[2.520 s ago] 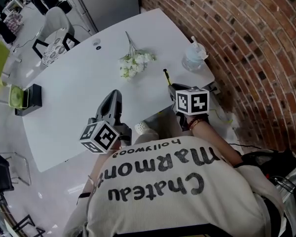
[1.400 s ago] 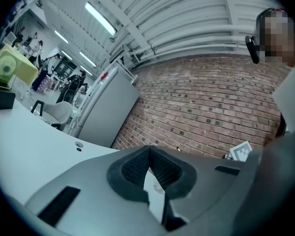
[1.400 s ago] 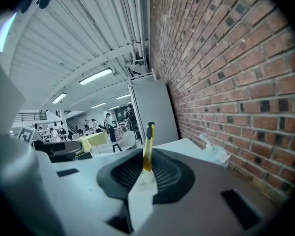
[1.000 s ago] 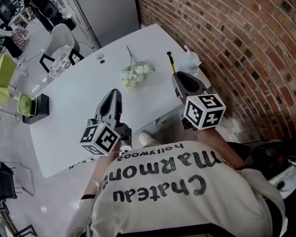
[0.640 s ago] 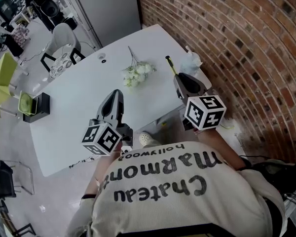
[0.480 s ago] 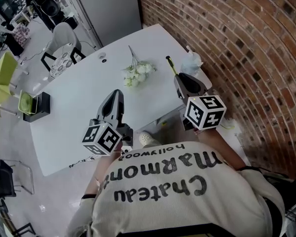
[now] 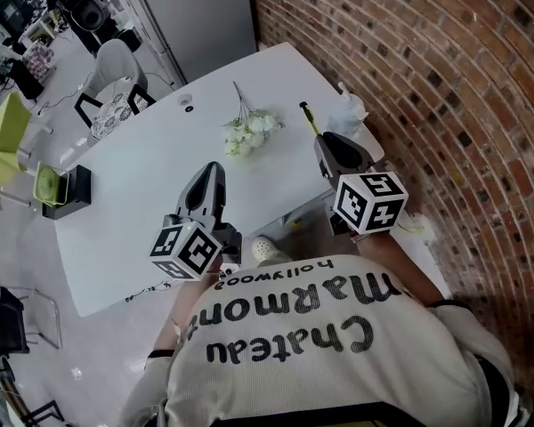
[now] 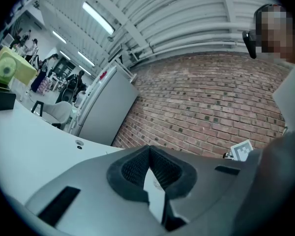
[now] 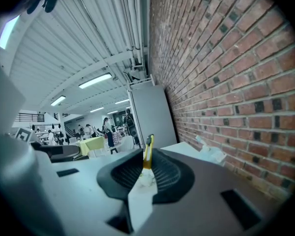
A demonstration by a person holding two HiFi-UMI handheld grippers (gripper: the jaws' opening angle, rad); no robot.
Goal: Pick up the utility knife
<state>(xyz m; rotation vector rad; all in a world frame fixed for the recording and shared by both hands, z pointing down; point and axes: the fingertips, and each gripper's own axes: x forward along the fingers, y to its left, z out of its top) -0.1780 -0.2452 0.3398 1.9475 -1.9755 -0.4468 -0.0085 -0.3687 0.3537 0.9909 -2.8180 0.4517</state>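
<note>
The utility knife point(image 7: 308, 117) is slim, yellow and black. It sticks out forward from my right gripper point(image 7: 326, 140), which is shut on its rear end above the white table's point(image 7: 133, 176) right side. In the right gripper view the knife point(image 9: 148, 150) stands between the closed pads point(image 9: 163, 173). My left gripper point(image 7: 209, 171) hovers over the table's near edge, shut with nothing in it. Its pads point(image 8: 133, 168) meet in the left gripper view.
A bunch of white flowers point(image 7: 249, 130) lies mid-table, and a crumpled clear bag point(image 7: 349, 109) sits by the brick wall point(image 7: 445, 78). A small round fitting point(image 7: 186, 100) is at the far side. A black box point(image 7: 68, 189) and a chair point(image 7: 116, 69) stand left of the table.
Since 2.5 s ago my right gripper has risen from the table's near edge with the knife. Over the last second both grippers have barely moved.
</note>
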